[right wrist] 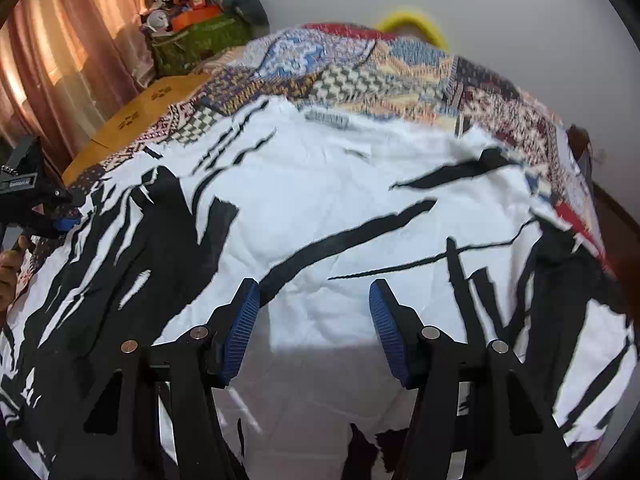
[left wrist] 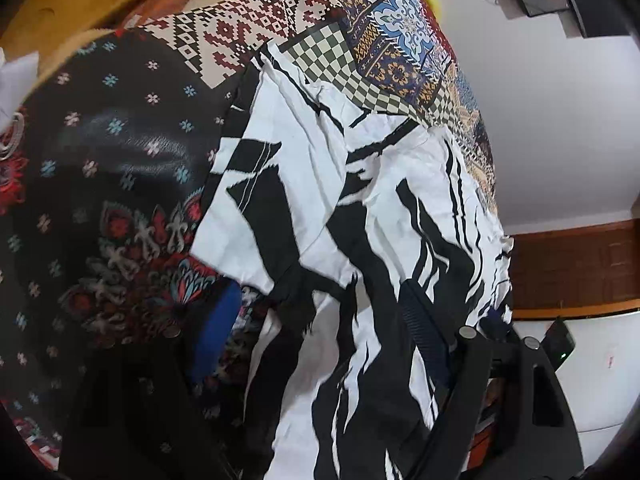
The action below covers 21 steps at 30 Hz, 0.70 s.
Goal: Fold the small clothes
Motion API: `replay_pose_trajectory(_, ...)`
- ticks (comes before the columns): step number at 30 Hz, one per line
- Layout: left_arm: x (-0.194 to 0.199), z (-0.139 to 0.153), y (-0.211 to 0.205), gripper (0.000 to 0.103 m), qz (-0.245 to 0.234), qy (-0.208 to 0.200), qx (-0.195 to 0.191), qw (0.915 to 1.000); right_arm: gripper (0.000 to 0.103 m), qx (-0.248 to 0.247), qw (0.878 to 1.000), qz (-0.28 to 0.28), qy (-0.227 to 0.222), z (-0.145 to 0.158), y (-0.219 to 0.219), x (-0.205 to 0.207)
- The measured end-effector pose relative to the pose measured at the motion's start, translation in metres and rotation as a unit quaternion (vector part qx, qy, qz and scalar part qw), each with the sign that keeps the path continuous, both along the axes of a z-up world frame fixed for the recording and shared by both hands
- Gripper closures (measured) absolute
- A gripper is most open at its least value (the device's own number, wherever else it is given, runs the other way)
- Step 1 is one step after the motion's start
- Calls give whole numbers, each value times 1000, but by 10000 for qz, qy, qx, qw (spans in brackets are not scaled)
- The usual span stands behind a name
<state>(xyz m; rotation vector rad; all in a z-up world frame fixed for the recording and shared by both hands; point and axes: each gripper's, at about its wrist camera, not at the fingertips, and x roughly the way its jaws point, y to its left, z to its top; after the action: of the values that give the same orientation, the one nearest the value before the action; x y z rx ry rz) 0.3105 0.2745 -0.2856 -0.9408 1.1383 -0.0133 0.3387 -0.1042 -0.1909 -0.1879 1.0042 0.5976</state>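
Observation:
A white garment with black streaks (right wrist: 320,208) lies spread on a patchwork-patterned cloth (right wrist: 360,76). My right gripper (right wrist: 314,312) is open and empty just above the garment's near part, its blue pads (right wrist: 244,320) wide apart. In the left wrist view the same garment (left wrist: 320,208) hangs over my left gripper (left wrist: 320,312), which is shut on a fold of the garment; one blue pad (left wrist: 216,328) and one dark ribbed pad (left wrist: 420,320) show through the fabric. The left gripper (right wrist: 60,216) also shows at the garment's left edge in the right wrist view.
A dark flowered cloth (left wrist: 112,200) lies left of the garment. A wooden table edge (right wrist: 132,120) shows at the far left, with a green bag of clutter (right wrist: 196,40) and curtains (right wrist: 60,52) behind. A yellow ring (right wrist: 412,20) sits beyond the cloth by the white wall.

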Motion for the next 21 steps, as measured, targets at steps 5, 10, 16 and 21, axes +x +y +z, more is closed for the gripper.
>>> replay_pose_trajectory(5, 23, 4, 6, 23, 102, -196, 113, 9997, 43, 206, 9998, 24, 76, -2, -2, -2)
replay_pose_trajectory(10, 52, 3, 15, 55, 253, -180, 619, 9976, 43, 258, 9996, 100, 49, -4, -4, -6)
replay_pose_trajectory(16, 61, 13, 13, 98, 244, -3, 1692, 9853, 43, 456, 9988, 19, 191, -2, -12, -9)
replay_pose_trajectory(21, 53, 71, -4, 98, 10, -643, 2753, 9592, 43, 610, 9974, -78, 376, 8, -25, -19)
